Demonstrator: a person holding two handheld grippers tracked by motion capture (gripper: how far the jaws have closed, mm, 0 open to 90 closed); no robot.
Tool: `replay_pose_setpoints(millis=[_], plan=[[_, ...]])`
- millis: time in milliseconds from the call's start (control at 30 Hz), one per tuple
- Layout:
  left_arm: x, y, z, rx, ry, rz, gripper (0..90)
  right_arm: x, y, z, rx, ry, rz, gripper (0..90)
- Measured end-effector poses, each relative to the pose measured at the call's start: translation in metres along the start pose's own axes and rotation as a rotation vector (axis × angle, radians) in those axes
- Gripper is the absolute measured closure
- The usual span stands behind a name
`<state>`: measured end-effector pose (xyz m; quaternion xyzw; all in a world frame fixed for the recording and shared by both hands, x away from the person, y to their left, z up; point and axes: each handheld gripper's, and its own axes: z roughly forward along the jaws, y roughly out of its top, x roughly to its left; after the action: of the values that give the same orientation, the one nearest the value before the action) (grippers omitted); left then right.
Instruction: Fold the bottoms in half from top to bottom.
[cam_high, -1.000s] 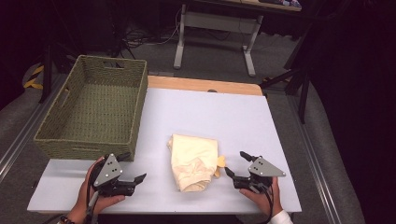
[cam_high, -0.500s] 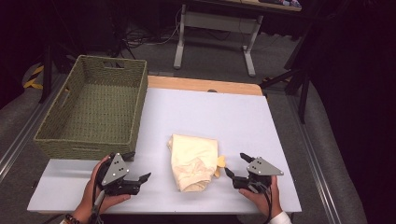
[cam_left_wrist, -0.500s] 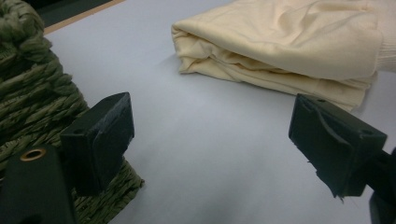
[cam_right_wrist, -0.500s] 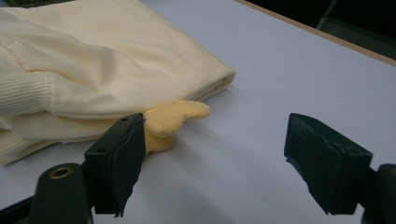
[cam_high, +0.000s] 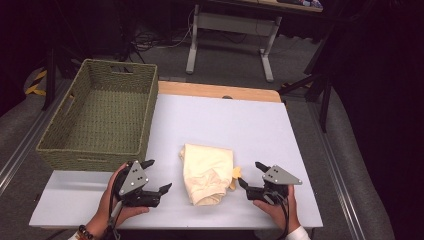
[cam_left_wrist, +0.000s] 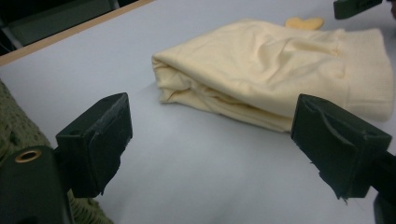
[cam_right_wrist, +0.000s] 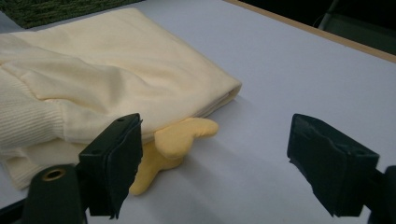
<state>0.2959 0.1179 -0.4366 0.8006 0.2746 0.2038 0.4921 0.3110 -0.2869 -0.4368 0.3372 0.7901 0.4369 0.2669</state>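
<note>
A folded cream-yellow garment (cam_high: 207, 172) lies near the front middle of the white table (cam_high: 225, 120). A small yellow flap (cam_high: 235, 175) sticks out from under its right edge. My left gripper (cam_high: 158, 175) is held just left of the garment, open, with its jaws pointing at it. In the left gripper view the garment (cam_left_wrist: 280, 70) lies ahead of the open left gripper (cam_left_wrist: 217, 144). My right gripper (cam_high: 250, 174) is open just right of the flap. Its jaws have just opened a little further. In the right gripper view the flap (cam_right_wrist: 173, 140) lies by one jaw of the right gripper (cam_right_wrist: 224, 161), unpressed.
A woven green basket (cam_high: 100, 115) stands at the table's left, its near corner close to my left hand. A wooden strip (cam_high: 215, 91) edges the table's far side. Bare tabletop stretches behind the garment. A desk frame (cam_high: 230, 30) stands on the floor beyond.
My left gripper has moved a little to the right, toward the garment, and risen slightly. The right hand and the garment have stayed where they were.
</note>
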Motion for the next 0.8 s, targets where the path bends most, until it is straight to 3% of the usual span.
replay_pose_setpoints(millis=[67,267,400,500,600,700,800], plan=[[0.0,0.004,0.005,-0.001,-0.02,-0.028,13.9,0.001,0.003,0.001,-0.007,0.005,0.001,18.8],[-0.005,0.013,0.017,0.008,-0.027,-0.025,13.9,0.002,0.01,0.004,-0.022,0.006,0.022,17.4],[-0.01,0.021,0.022,-0.015,-0.003,-0.027,15.7,0.005,0.015,0.007,-0.025,0.025,0.035,17.1],[-0.011,0.028,0.03,-0.015,-0.025,-0.041,15.6,0.008,0.018,0.01,-0.021,0.039,0.044,17.1],[-0.013,0.034,0.045,-0.005,-0.02,-0.068,15.7,0.011,0.023,0.018,-0.013,0.071,0.093,17.0],[-0.013,0.034,0.054,-0.006,-0.018,-0.103,15.8,0.012,0.026,0.023,-0.009,0.07,0.094,16.6],[-0.01,0.031,0.07,0.039,0.023,-0.133,16.0,0.012,0.026,0.035,0.022,0.096,0.153,15.9]])
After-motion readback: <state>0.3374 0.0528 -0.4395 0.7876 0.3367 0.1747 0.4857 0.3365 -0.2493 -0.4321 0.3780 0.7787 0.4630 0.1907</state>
